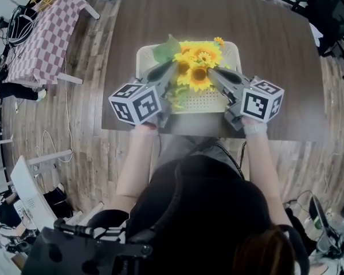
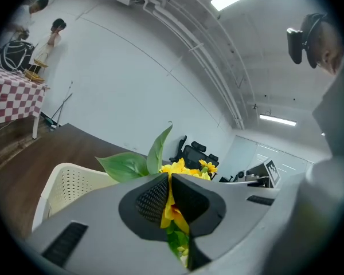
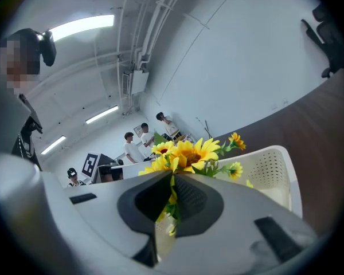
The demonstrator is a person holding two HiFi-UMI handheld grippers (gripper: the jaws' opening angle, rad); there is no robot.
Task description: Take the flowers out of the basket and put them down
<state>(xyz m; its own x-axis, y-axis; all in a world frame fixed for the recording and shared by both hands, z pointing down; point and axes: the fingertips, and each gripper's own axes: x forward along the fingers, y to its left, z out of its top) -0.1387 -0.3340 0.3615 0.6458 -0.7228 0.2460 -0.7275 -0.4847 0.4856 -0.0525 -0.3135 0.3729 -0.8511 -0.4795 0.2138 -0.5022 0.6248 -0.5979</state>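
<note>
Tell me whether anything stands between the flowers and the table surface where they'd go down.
Only the basket: the flowers, clamped by the left claw and right claw, are over it, so its walls separate them from the table around it. Nothing else visible is in the way.

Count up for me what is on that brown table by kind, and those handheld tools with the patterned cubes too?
basket: 1
bunch of flowers: 1
grippers: 2, the left gripper and the right gripper, each shut on the flowers
Total: 4
</note>
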